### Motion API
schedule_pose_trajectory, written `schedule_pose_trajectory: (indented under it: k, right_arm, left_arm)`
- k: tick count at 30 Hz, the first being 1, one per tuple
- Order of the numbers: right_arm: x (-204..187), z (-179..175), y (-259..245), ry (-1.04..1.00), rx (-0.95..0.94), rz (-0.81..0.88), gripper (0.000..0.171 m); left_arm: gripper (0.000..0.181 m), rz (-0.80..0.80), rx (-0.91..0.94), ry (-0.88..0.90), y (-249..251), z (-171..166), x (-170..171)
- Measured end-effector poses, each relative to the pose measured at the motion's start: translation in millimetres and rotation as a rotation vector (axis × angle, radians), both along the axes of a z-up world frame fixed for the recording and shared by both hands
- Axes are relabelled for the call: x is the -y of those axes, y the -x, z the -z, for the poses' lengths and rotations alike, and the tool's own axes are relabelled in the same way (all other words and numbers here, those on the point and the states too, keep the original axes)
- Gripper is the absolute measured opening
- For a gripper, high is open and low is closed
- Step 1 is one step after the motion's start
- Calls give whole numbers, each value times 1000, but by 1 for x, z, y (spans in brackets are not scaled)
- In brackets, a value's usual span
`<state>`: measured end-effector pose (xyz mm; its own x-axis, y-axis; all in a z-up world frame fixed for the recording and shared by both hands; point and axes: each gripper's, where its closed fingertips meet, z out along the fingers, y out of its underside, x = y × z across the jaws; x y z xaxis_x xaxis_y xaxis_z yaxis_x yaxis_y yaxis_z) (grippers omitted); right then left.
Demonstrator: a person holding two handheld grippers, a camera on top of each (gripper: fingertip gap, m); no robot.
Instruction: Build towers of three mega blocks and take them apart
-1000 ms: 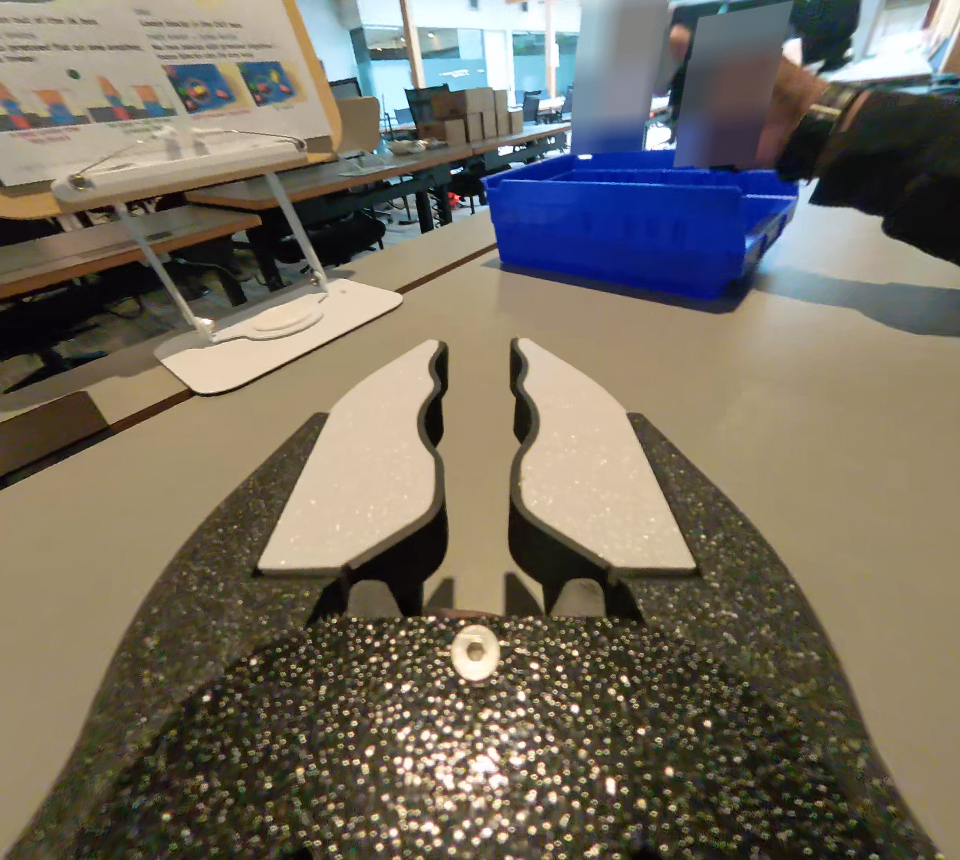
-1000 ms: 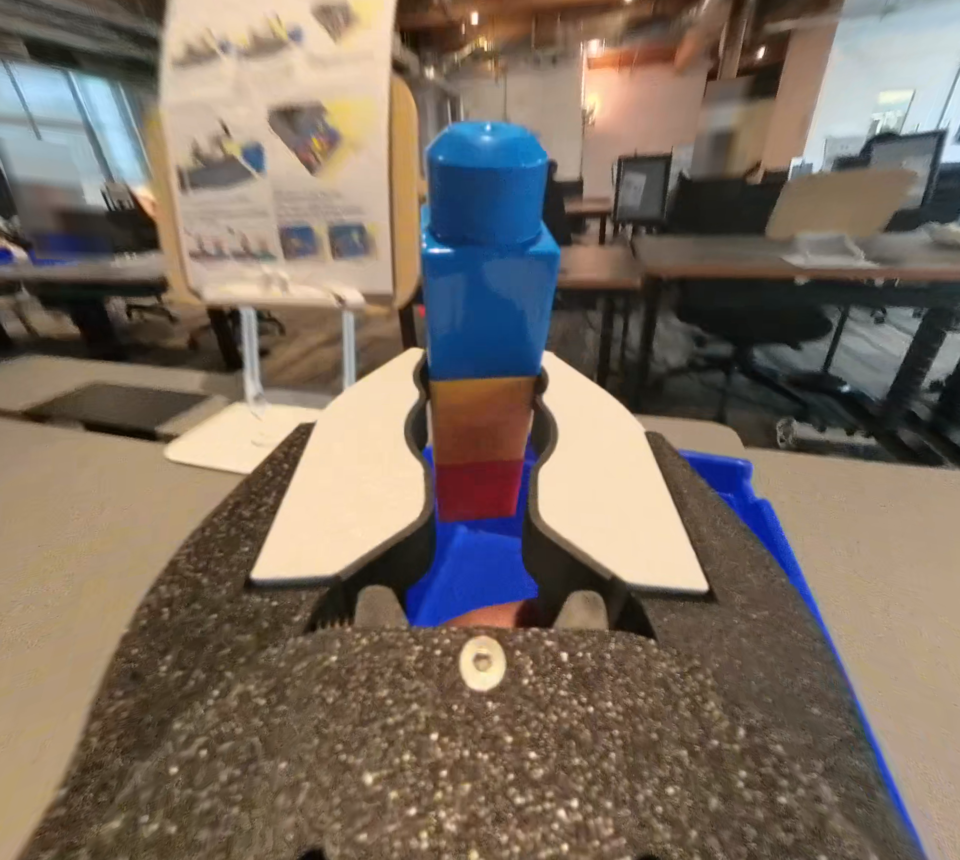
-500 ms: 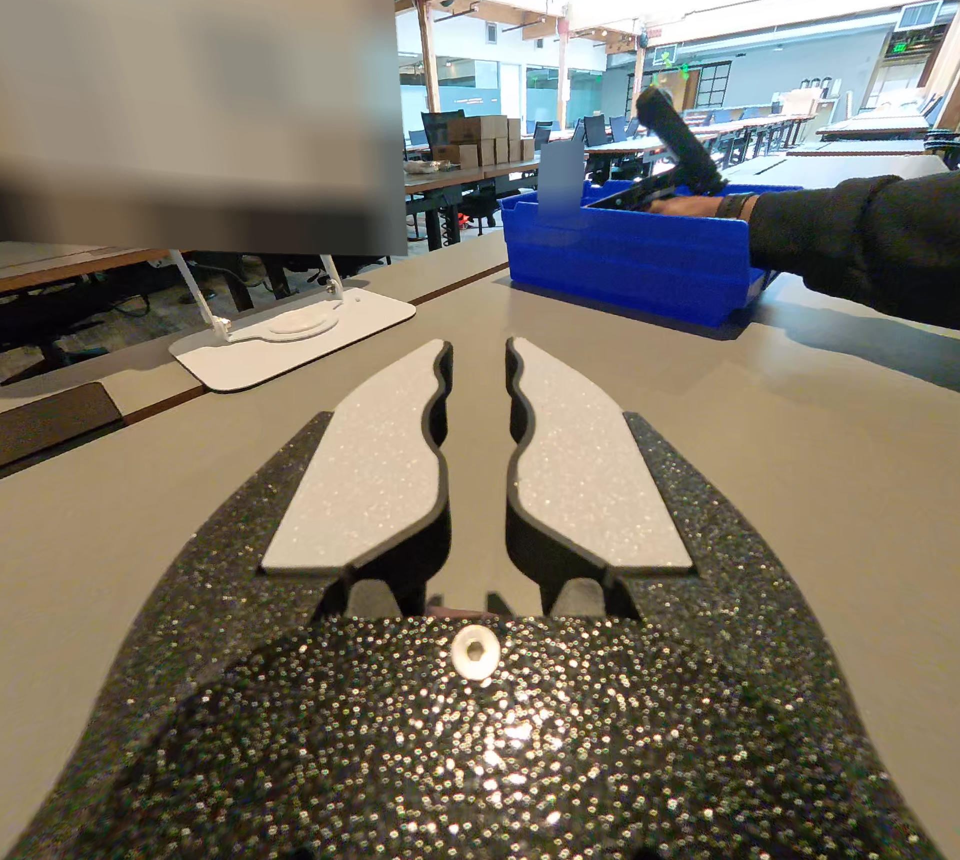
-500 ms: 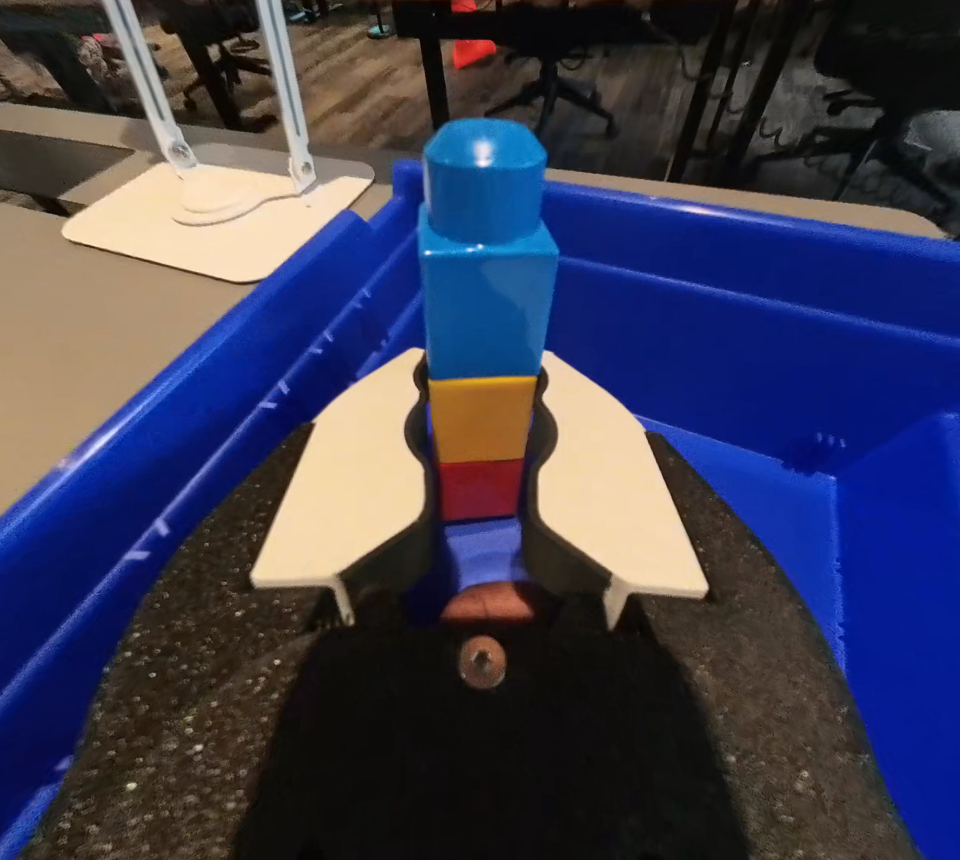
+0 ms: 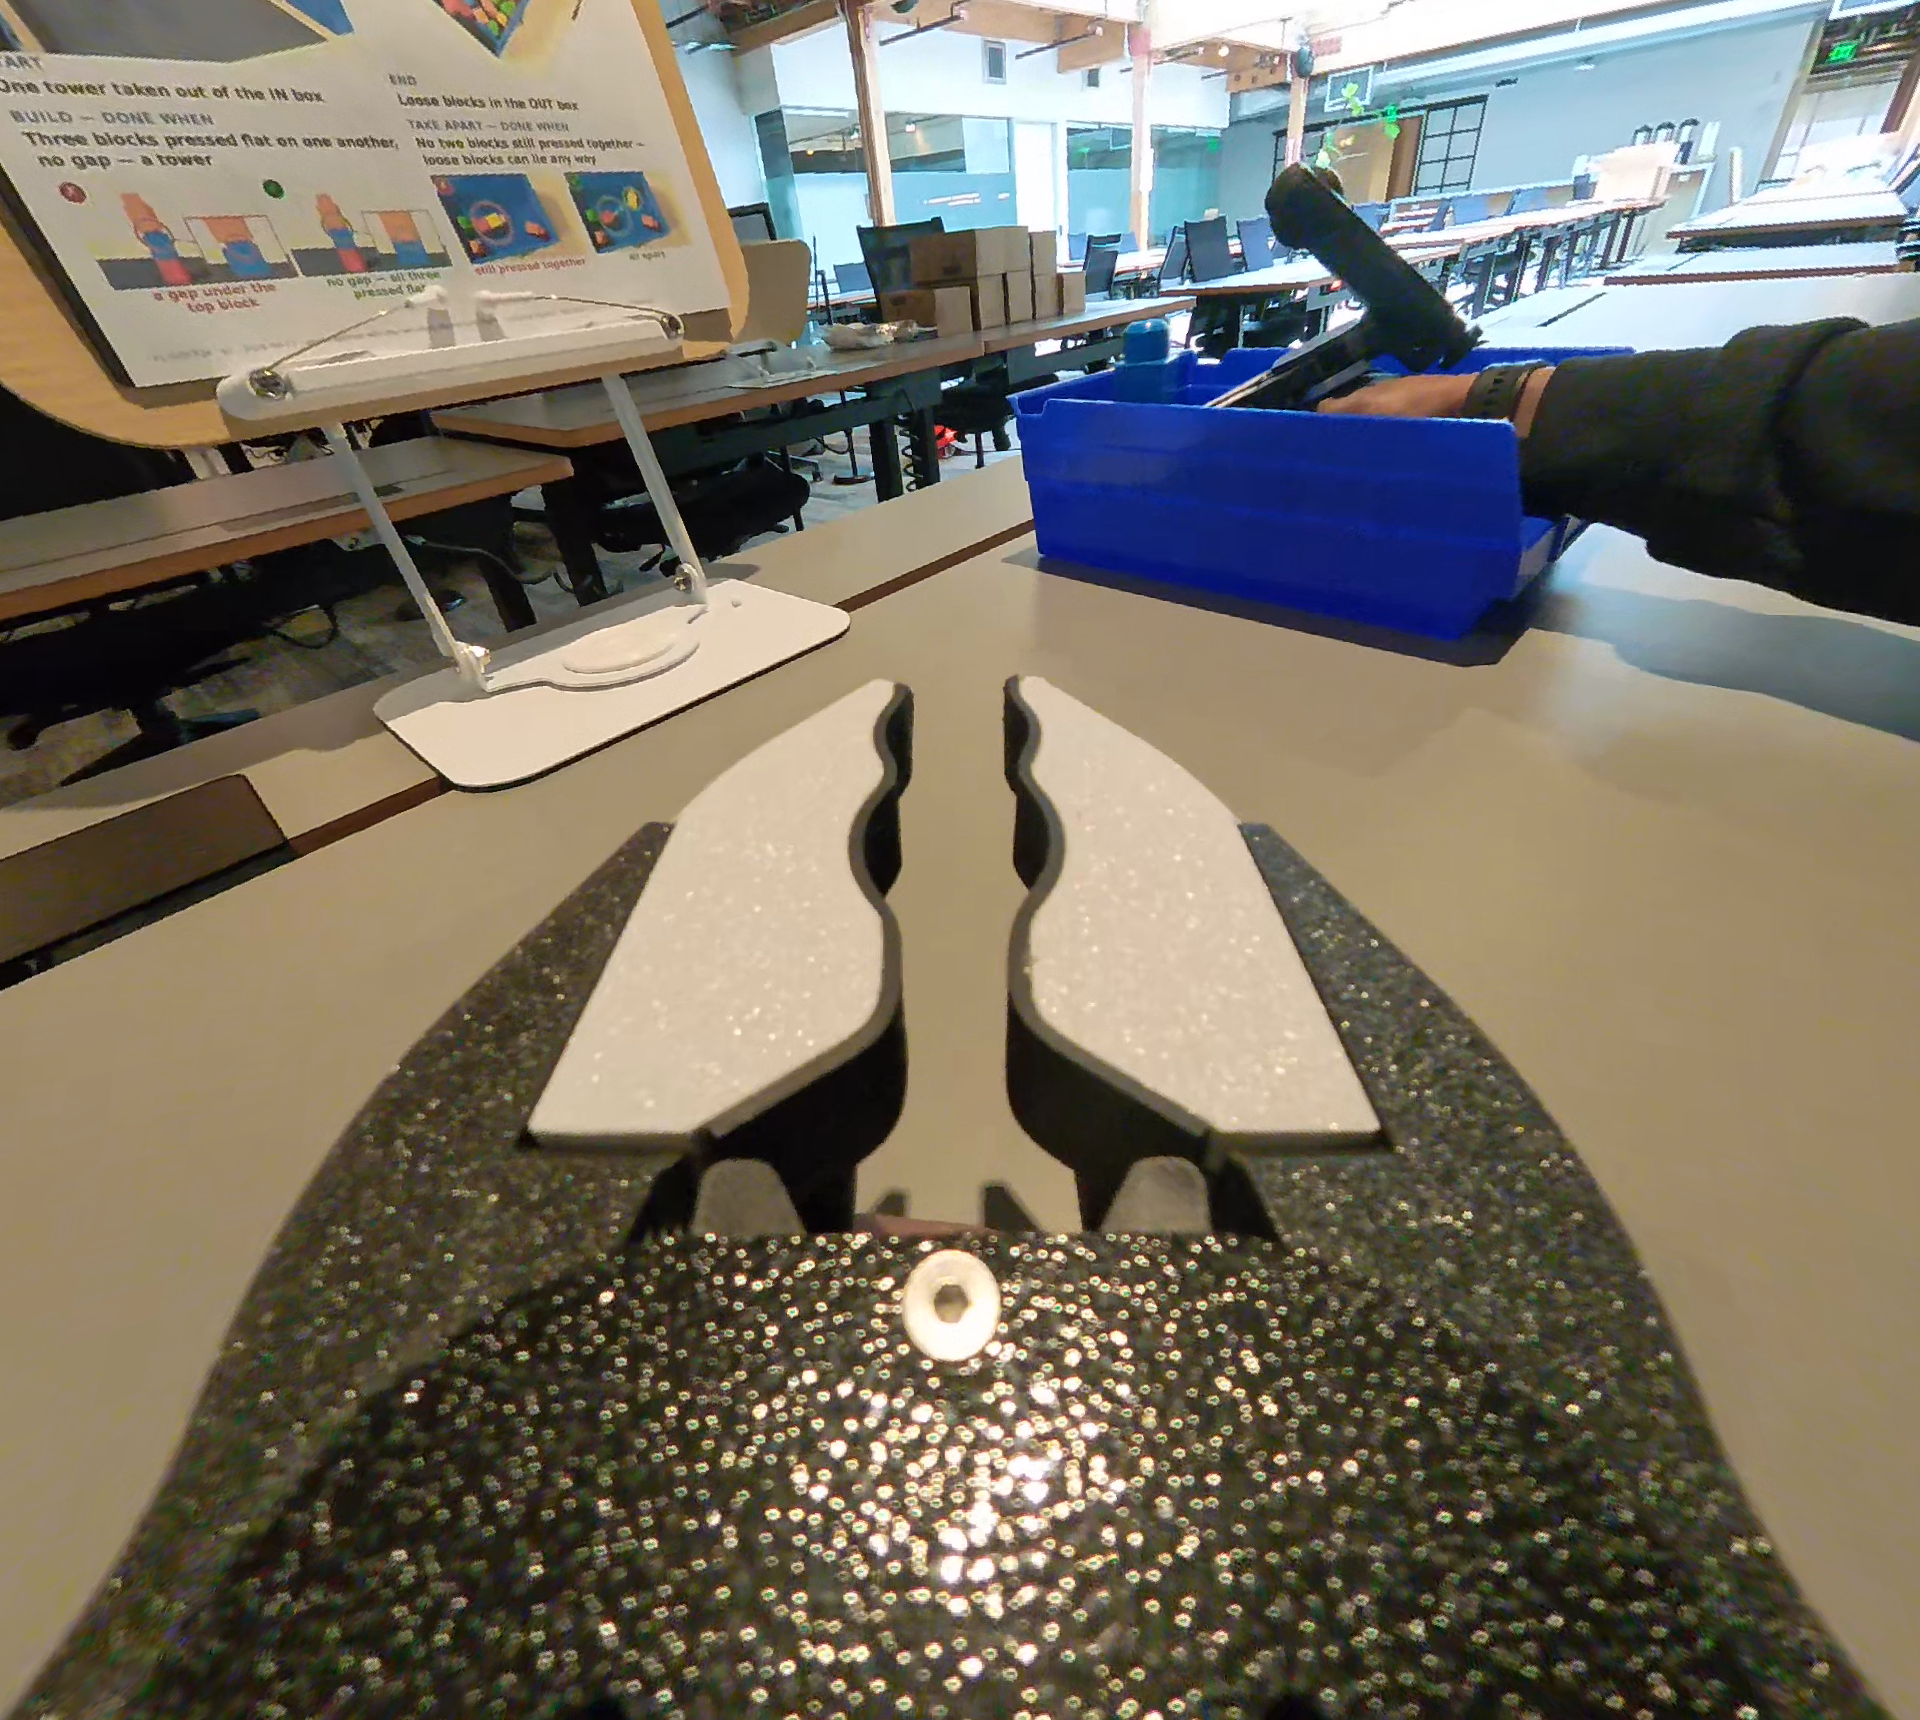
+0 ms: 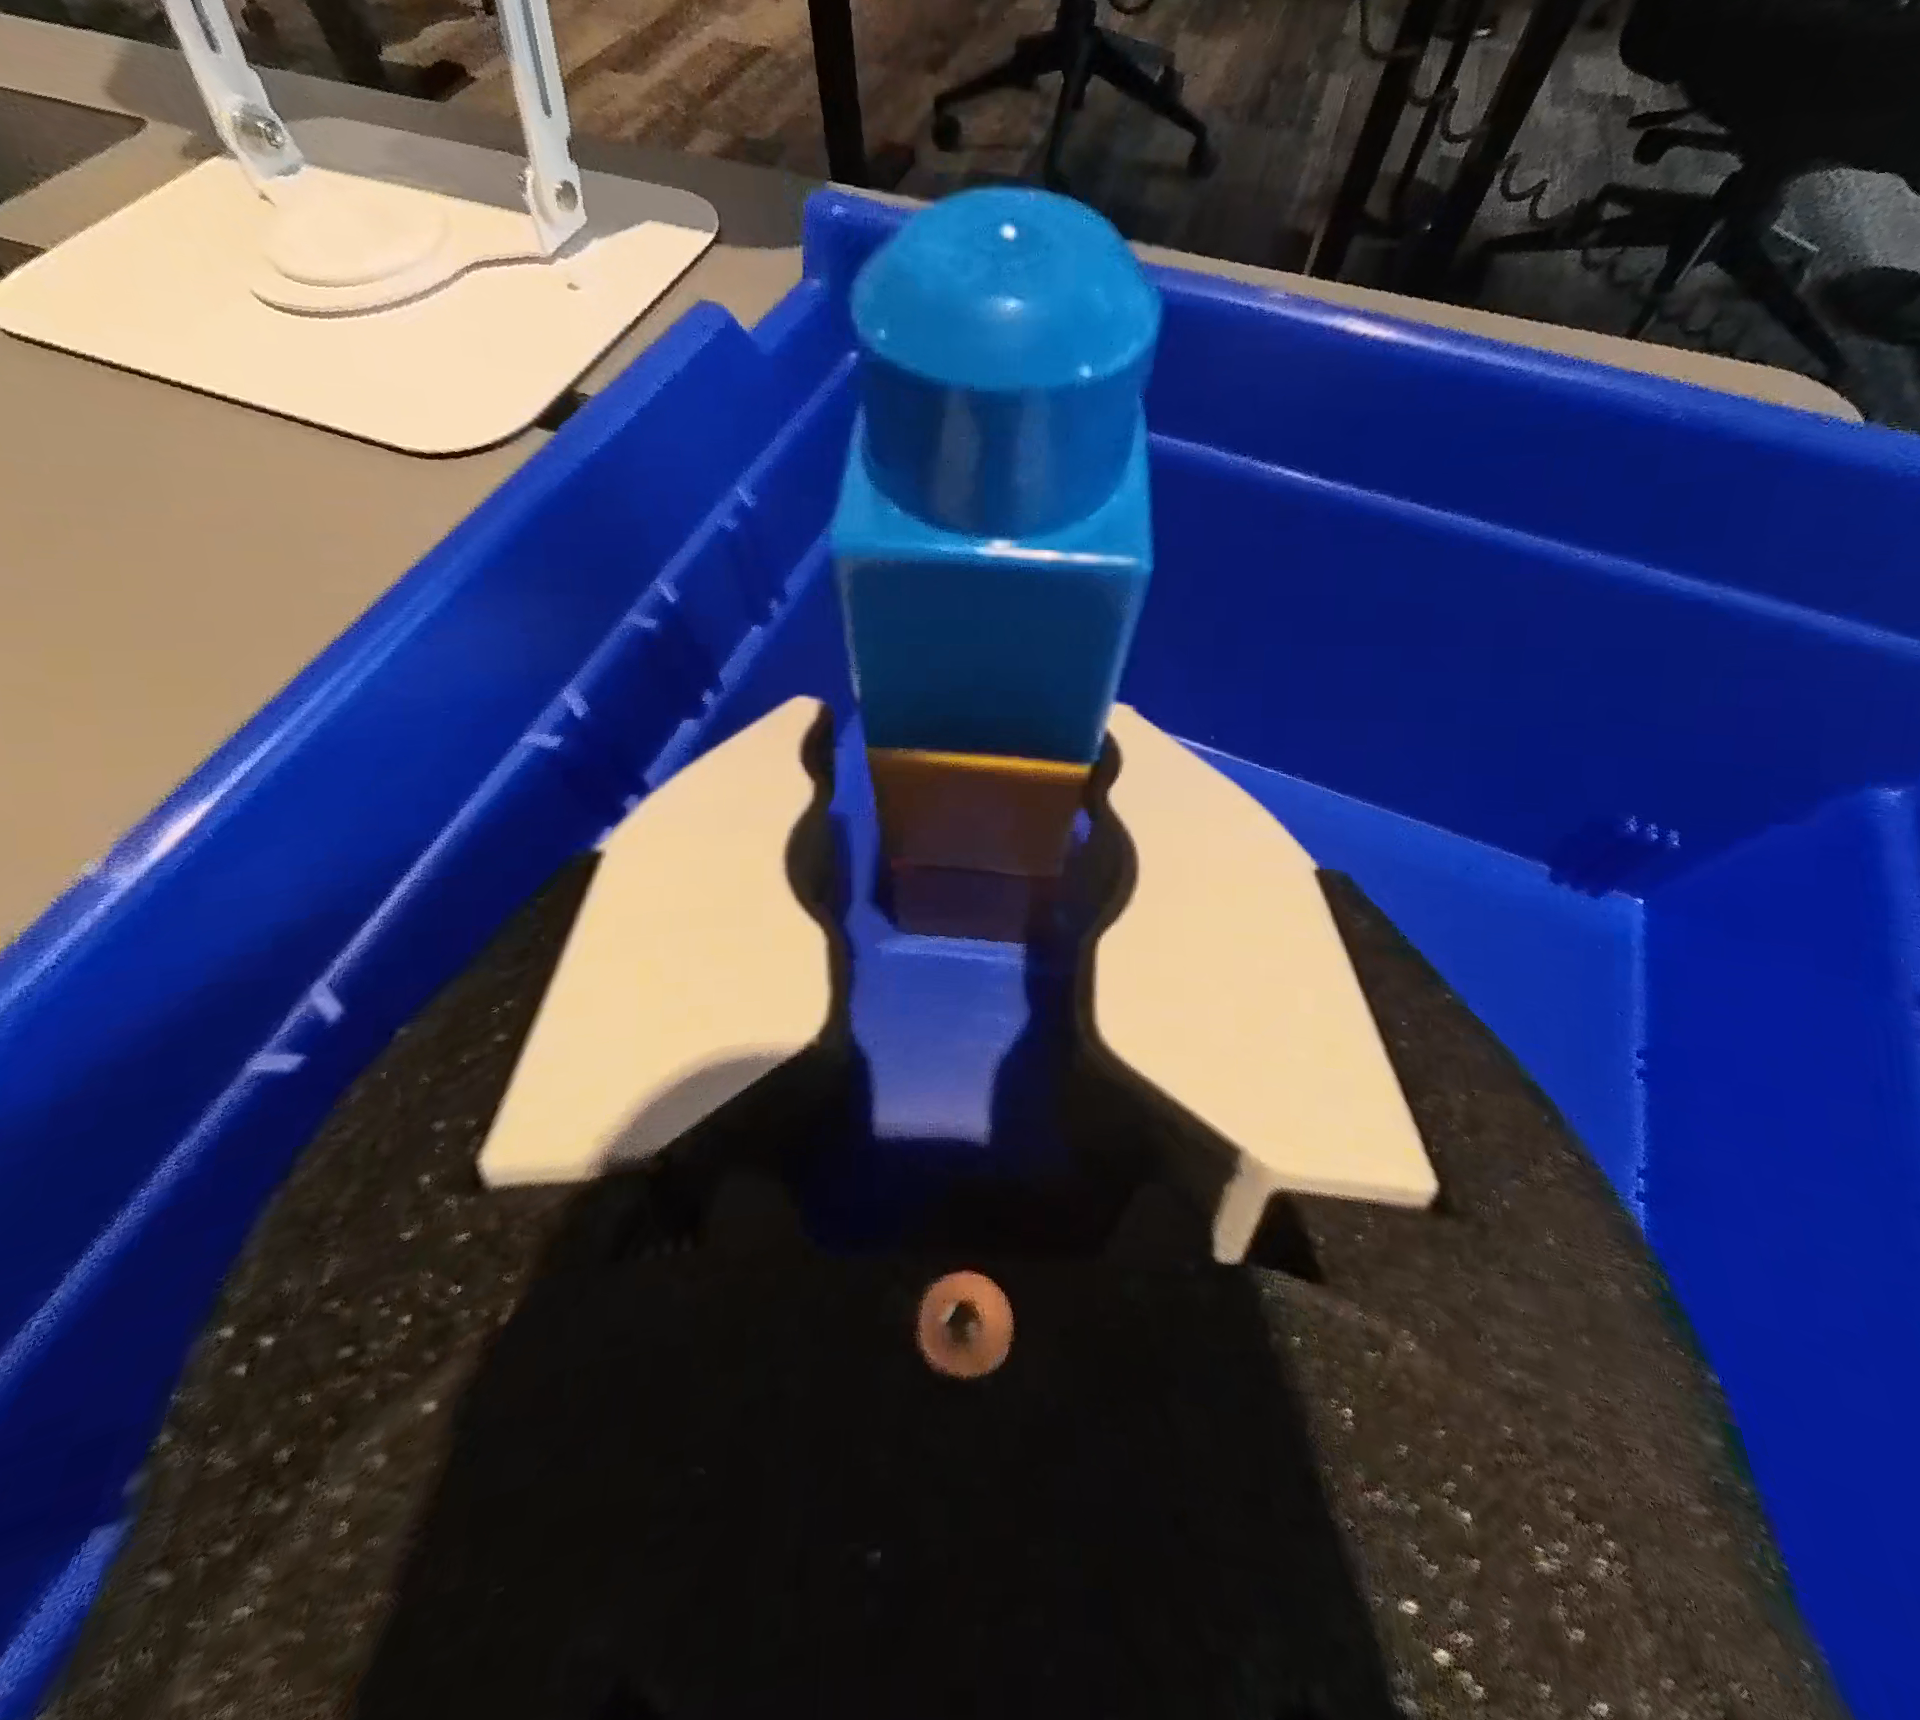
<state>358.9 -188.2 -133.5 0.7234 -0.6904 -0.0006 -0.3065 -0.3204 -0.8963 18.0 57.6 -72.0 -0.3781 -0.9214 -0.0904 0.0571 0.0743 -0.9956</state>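
Observation:
A tower of three mega blocks, blue (image 6: 992, 631) over yellow (image 6: 977, 813) over red (image 6: 961, 907), stands inside the blue bin (image 6: 1403, 631). My right gripper (image 6: 964, 720) is down in the bin around the tower's lower blocks. Its jaws stand slightly apart from the blocks, with thin strips of the bin showing on both sides. In the left wrist view the blue block's top (image 5: 1148, 356) pokes above the bin (image 5: 1268, 507). My left gripper (image 5: 958, 704) is empty, with only a narrow gap between its fingers, low over the grey table (image 5: 1455, 891).
A white stand base (image 5: 613, 683) with an instruction board (image 5: 343, 60) sits at the table's far left edge; the base also shows in the right wrist view (image 6: 312, 288). A person's black sleeve (image 5: 1745, 465) reaches to the bin. A divider wall (image 6: 1766, 995) splits the bin. The gap from one gripper's tips to the other's is roughly 45 centimetres.
The right gripper carried the tower down into the blue bin, and its jaws have loosened off the blocks. The left gripper has stayed put over the table.

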Motion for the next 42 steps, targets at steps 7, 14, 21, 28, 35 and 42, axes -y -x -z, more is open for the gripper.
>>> schedule_pose_trajectory:
  k: [7, 14, 21, 28, 35, 42]
  right_arm:
    - [38, -27, -1, 104, 82, 123, 71]
    - [97, -100, 33, 118, 316, 342, 74]
    - [25, -160, 148, -172, 657, 149, 56]
    - [-136, -136, 349, -541, 542, -570, 25]
    - [-185, -51, 366, -407, 122, -711, 30]
    - [-181, -49, 362, -412, 70, -714, 31]
  left_arm:
    - [16, -13, 3, -2, 0, -1, -5]
    - [17, -36, 9, -16, -1, -1, -9]
    - [18, -88, 43, -42, 2, -11, -20]
    - [24, -297, 104, -91, 11, -32, -69]
    - [41, -650, 42, -152, 68, -58, -166]
    - [46, -897, -219, -121, 164, -92, -316]
